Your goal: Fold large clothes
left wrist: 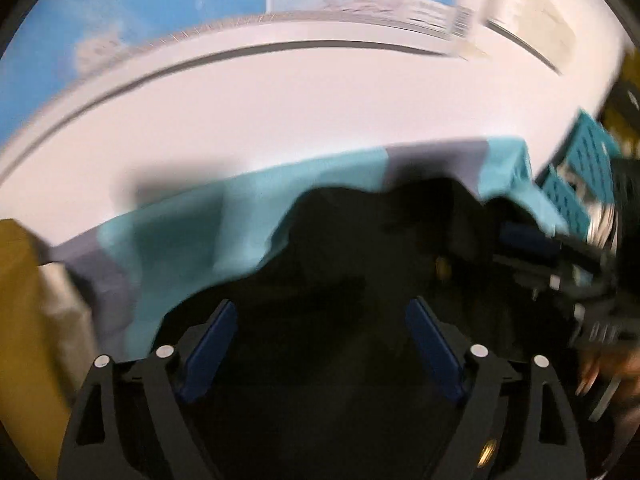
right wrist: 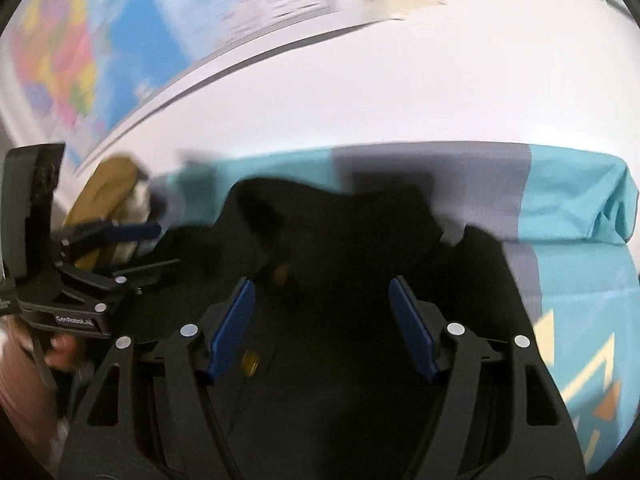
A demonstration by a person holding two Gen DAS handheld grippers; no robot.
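Note:
A large black garment (left wrist: 360,240) lies crumpled on a teal and grey cloth-covered surface (left wrist: 200,224); it also fills the middle of the right wrist view (right wrist: 340,240), with small brass buttons showing. My left gripper (left wrist: 320,320) is open above the black garment, blue pads apart, nothing between them. My right gripper (right wrist: 322,300) is open above the same garment and holds nothing. The left gripper also shows at the left of the right wrist view (right wrist: 132,248), and the right gripper at the right of the left wrist view (left wrist: 560,256). Both views are motion-blurred.
A white wall (left wrist: 280,112) with a blue map poster (left wrist: 140,4) stands behind the surface. An olive-yellow item (left wrist: 20,300) lies at the left; it also shows in the right wrist view (right wrist: 104,192). A teal perforated basket (left wrist: 588,152) sits at the right.

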